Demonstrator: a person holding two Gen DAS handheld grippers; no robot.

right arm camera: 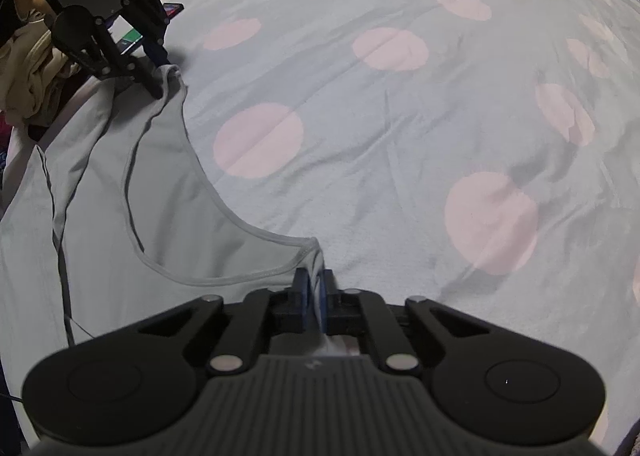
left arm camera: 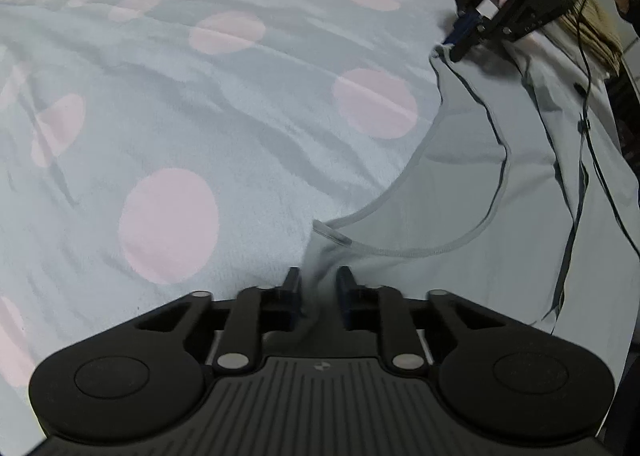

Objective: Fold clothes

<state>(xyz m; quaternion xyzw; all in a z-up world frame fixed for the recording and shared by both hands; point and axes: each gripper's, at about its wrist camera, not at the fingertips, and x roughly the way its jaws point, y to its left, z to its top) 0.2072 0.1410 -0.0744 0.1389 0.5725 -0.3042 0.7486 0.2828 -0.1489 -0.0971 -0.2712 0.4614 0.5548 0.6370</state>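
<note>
Fabric of the pale grey top (right arm camera: 168,216) is pinched at one shoulder strap by the right gripper (right arm camera: 316,288), jaws nearly shut on it; the left gripper (left arm camera: 318,284) clamps the other strap. Keep both grips level and taut when lifting. Ahead of the fingers, the dotted blanket (right arm camera: 400,116) offers wide open room; clutter lies beyond the left gripper.

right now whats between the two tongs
The top's curved neckline edge runs from the left tongs to the right tongs in both views.

Pale blue-grey top (right arm camera: 100,192), grey blanket (right arm camera: 400,128) (pink dots)
</note>
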